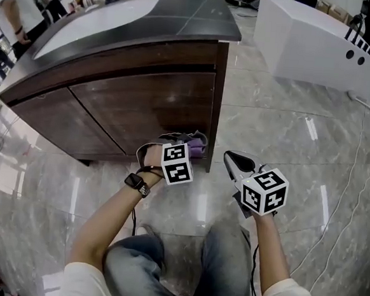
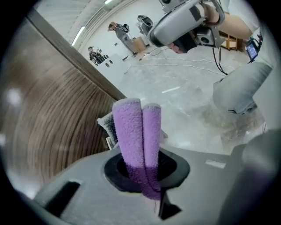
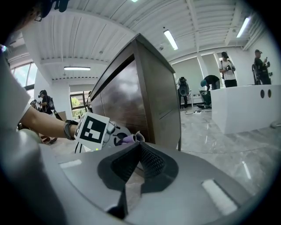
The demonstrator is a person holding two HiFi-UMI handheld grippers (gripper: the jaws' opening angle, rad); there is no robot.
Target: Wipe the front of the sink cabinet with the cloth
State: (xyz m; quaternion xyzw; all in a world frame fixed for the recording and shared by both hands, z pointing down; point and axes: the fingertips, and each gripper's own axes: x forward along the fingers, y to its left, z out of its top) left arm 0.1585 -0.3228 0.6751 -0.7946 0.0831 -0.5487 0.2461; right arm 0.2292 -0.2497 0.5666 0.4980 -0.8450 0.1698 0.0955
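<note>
Left tongs [image 2: 141, 173] clamp the folded purple cloth [image 2: 135, 132] low beside the cabinet [image 1: 144, 102] front's right corner; right tongs [image 3: 137, 166] closed, empty, held aside; wiped area unclear; probably most remains.

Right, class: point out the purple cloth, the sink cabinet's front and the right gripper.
purple cloth [image 2: 131, 132], left gripper view, on its left fold.
sink cabinet front [image 1: 147, 103], head view, on the right-hand door panel.
right gripper [image 3: 139, 147], right gripper view, where its closed fingers meet.
</note>
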